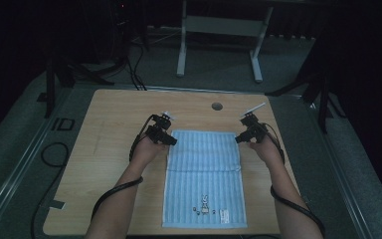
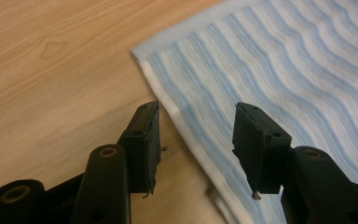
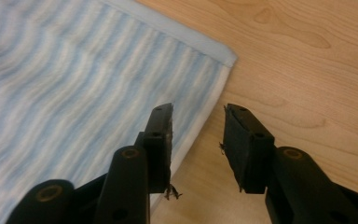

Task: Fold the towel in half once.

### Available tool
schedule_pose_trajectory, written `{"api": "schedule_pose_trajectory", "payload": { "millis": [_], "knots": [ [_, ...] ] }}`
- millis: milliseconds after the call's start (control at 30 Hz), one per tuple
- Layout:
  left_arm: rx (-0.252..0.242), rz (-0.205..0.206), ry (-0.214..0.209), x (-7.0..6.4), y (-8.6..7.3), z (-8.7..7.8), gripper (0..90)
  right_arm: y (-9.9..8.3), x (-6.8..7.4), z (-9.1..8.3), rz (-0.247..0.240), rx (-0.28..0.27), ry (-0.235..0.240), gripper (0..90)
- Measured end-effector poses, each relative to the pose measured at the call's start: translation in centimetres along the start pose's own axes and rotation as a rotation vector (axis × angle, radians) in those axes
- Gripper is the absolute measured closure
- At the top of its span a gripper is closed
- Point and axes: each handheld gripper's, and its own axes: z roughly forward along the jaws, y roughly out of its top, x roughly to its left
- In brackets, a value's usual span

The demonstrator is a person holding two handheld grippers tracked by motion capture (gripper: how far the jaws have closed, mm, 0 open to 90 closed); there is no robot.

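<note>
A blue striped towel (image 1: 205, 177) lies flat on the wooden table (image 1: 109, 129). Left tongs (image 2: 196, 140) and right tongs (image 3: 198, 142), both open and empty, straddle its far corners. It looks soft, light and limp; pinching the hemmed corners seems best

The worktop (image 1: 104, 149) lay bare on both sides of the towel (image 1: 204, 179), leaving free room there. The towel lay flat and raised nothing in the way. Each claw, left (image 2: 196, 122) and right (image 3: 198, 122), stood with jaws apart astride a side hem near a far corner, nothing between them but the hem.
</note>
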Motion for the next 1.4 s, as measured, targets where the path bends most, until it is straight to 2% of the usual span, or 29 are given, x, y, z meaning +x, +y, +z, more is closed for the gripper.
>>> {"api": "schedule_pose_trajectory", "payload": {
  "millis": [67,100,233,367,467,633,700,733,800,867,933,967,1033,1100,1167,1267,1300,1333,1367,1400],
  "knots": [
    [0.005,-0.013,-0.002,0.1,0.3,0.6,51.0,0.3,-0.1,0.8,0.011,0.014,-0.006,59.6],
    [0.012,-0.005,0.004,0.1,0.4,0.9,50.6,0.4,-0.2,1.1,0.016,0.011,0.0,59.0],
    [0.019,-0.039,-0.004,0.6,0.5,2.2,49.7,0.5,-0.3,2.4,0.022,0.022,0.003,57.9],
    [0.04,-0.061,0.003,1.2,0.4,3.4,49.8,0.4,-0.8,3.3,0.072,0.017,0.0,57.3],
    [0.016,-0.083,-0.009,1.5,0.5,3.6,49.7,0.4,-1.2,3.9,0.094,0.022,-0.017,57.0],
    [0.004,-0.057,0.015,1.1,0.8,3.9,51.0,0.4,-1.3,5.0,0.092,0.043,-0.021,57.6],
    [-0.003,-0.031,0.031,0.8,0.8,4.1,54.9,0.6,-0.8,5.2,0.076,0.041,-0.029,58.5],
    [-0.001,-0.022,0.038,0.7,0.8,4.1,58.3,0.7,-0.6,5.3,0.064,0.045,-0.034,61.8],
    [-0.007,-0.011,0.025,0.4,0.8,4.1,67.6,0.9,0.3,5.4,0.021,0.052,-0.058,72.8],
    [-0.011,-0.007,-0.005,0.2,0.7,4.2,80.3,1.0,0.8,5.4,0.01,0.054,-0.053,82.6],
    [0.0,-0.002,-0.015,0.0,0.7,4.2,85.4,1.1,1.1,5.4,0.002,0.061,-0.055,87.6],
    [-0.008,-0.012,-0.037,0.0,0.7,4.1,86.0,1.1,1.2,5.4,-0.004,0.058,-0.063,88.2],
    [-0.024,-0.012,-0.051,0.0,0.8,3.7,86.8,1.1,1.3,5.1,-0.002,0.055,-0.055,88.6],
    [-0.042,-0.008,-0.066,0.0,0.9,2.9,87.0,1.2,1.3,4.5,-0.019,0.048,-0.074,88.8],
    [-0.069,-0.004,-0.077,0.0,1.1,1.8,87.1,1.2,1.3,3.7,-0.027,0.035,-0.078,88.8],
    [-0.1,0.023,-0.08,-0.1,1.4,0.0,87.1,1.3,1.1,2.2,-0.033,-0.004,-0.07,88.8],
    [-0.114,0.022,-0.078,-0.1,1.4,-0.6,87.1,1.3,1.1,1.7,-0.035,-0.019,-0.07,88.8],
    [-0.126,0.021,-0.093,0.0,1.5,-1.2,87.1,1.3,1.1,1.1,-0.038,-0.032,-0.065,88.8],
    [-0.137,0.027,-0.082,-0.1,1.5,-1.9,87.1,1.3,1.1,0.5,-0.038,-0.045,-0.062,88.8],
    [-0.156,0.026,-0.089,-0.1,1.5,-2.5,87.1,1.3,1.1,-0.1,-0.043,-0.06,-0.059,88.9]
  ]
}}
